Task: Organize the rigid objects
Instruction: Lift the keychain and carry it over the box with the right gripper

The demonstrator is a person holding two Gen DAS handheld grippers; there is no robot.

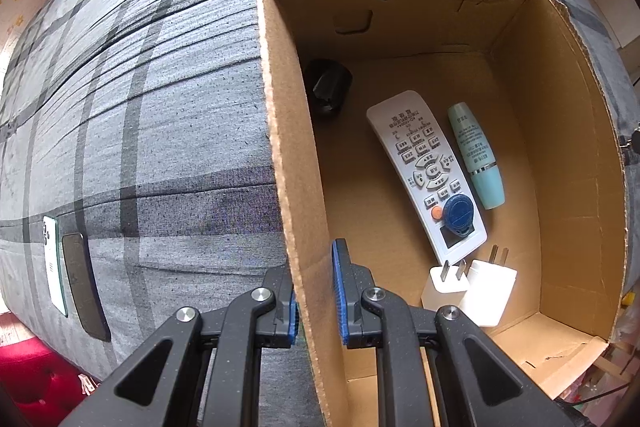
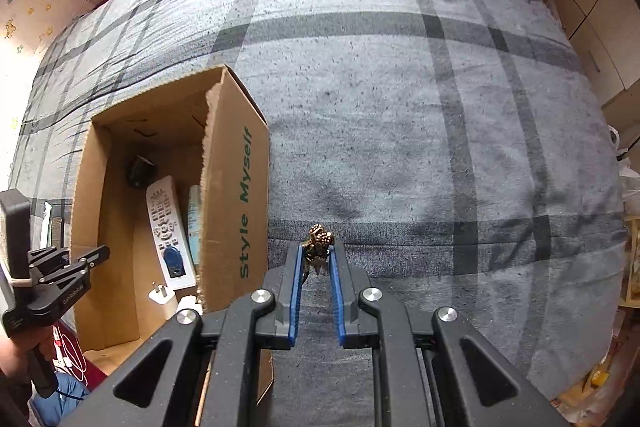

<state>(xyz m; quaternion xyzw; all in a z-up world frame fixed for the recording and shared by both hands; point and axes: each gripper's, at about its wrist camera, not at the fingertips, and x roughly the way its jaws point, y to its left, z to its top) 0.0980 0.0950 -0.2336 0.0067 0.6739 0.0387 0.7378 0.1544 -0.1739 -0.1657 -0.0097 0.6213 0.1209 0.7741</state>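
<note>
A cardboard box (image 1: 280, 131) stands open on the plaid bed; it also shows in the right wrist view (image 2: 236, 187). Inside lie a white remote (image 1: 424, 171) with a blue key fob (image 1: 459, 215) on it, a mint tube (image 1: 476, 155), two white plug adapters (image 1: 468, 287) and a black cap (image 1: 328, 87). My left gripper (image 1: 314, 291) is shut on the box's left wall, one finger on each side. My right gripper (image 2: 316, 259) is shut on a small dark, gold-studded ornament (image 2: 319, 243) just above the bed, right of the box.
Two phones, one white (image 1: 54, 263) and one dark (image 1: 82, 283), lie on the bed's left edge. The plaid sheet (image 2: 400, 107) stretches wide beyond the box. A red seat (image 1: 32, 379) sits below the bed's left edge.
</note>
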